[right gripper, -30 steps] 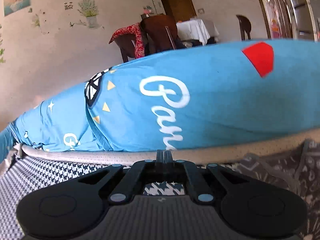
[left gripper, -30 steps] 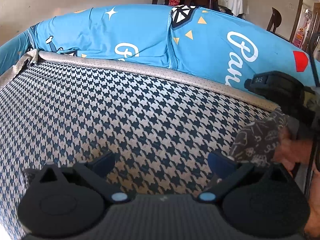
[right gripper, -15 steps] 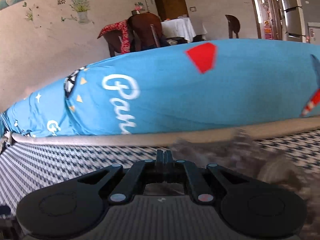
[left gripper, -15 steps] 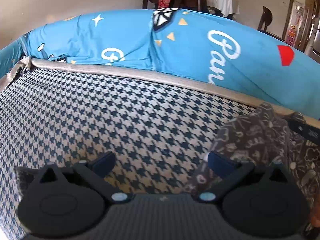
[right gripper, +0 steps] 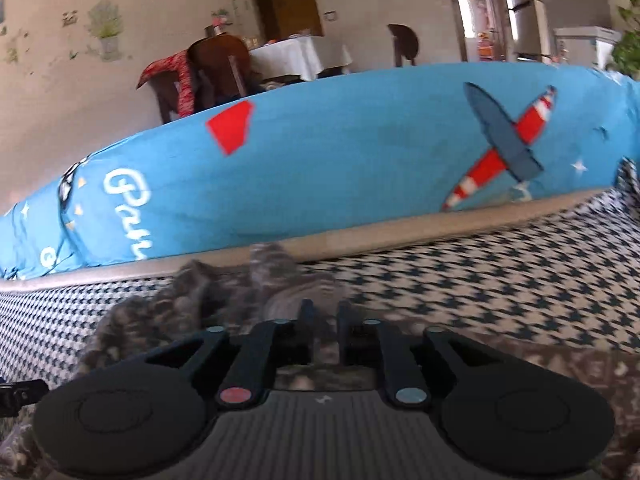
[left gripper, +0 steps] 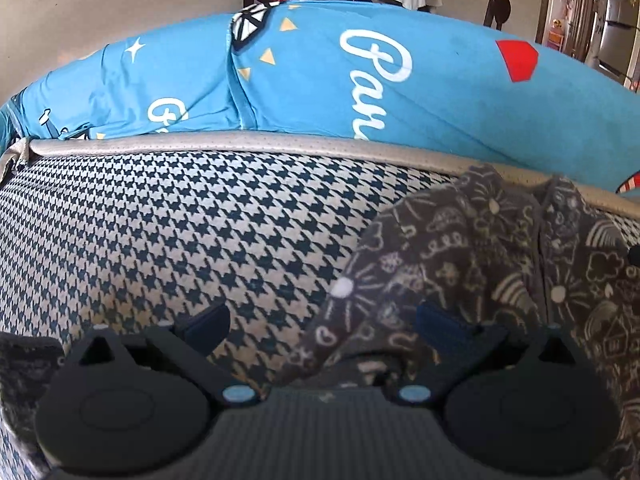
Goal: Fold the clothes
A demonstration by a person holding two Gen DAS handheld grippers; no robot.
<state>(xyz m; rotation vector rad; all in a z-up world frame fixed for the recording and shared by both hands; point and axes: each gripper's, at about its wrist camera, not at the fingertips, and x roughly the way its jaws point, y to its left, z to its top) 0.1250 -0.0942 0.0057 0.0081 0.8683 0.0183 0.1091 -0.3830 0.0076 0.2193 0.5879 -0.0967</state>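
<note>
While the left tongs (left gripper: 320, 320) gape wide over the houndstooth-weave cushion (left gripper: 160, 240), a crumpled grey garment (left gripper: 460, 264) with chalky doodle print lies bunched beneath their right finger. Just parted, the right tongs (right gripper: 323, 312) stand slightly released over the garment's blurred folds, before a glossy blue cover (right gripper: 360, 160).

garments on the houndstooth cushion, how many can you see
1: a dark grey printed garment, crumpled on the houndstooth cushion near its back edge. More could lie outside both views.
</note>
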